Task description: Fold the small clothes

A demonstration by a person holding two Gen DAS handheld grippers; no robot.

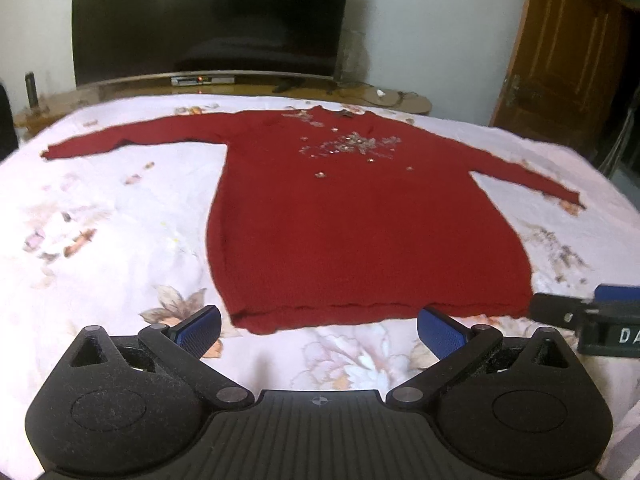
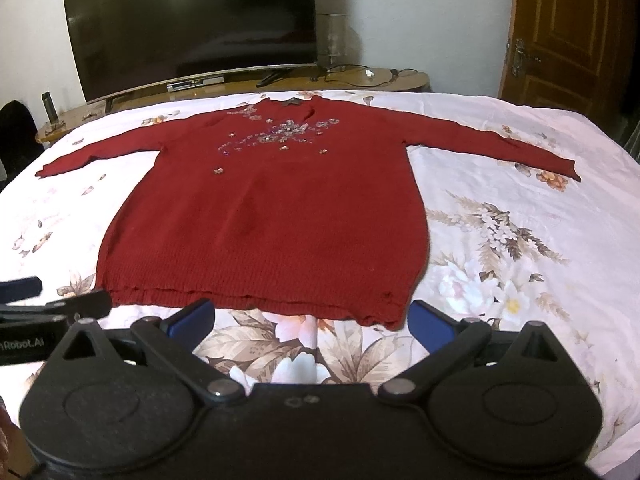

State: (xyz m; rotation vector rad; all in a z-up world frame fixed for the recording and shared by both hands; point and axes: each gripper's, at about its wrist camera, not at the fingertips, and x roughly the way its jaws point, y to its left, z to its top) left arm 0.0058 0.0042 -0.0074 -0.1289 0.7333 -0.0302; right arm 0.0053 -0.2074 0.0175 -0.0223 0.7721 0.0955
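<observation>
Both grippers, left gripper (image 1: 318, 334) and right gripper (image 2: 312, 326), I am holding wide open and empty at six o'clock of the flat-spread red sweater (image 2: 264, 216), ready to pinch its hem.

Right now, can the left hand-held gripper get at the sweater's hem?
Probably yes. The left hand-held gripper is open just short of the hem, which lies flat on the bedsheet with nothing between them.
</observation>
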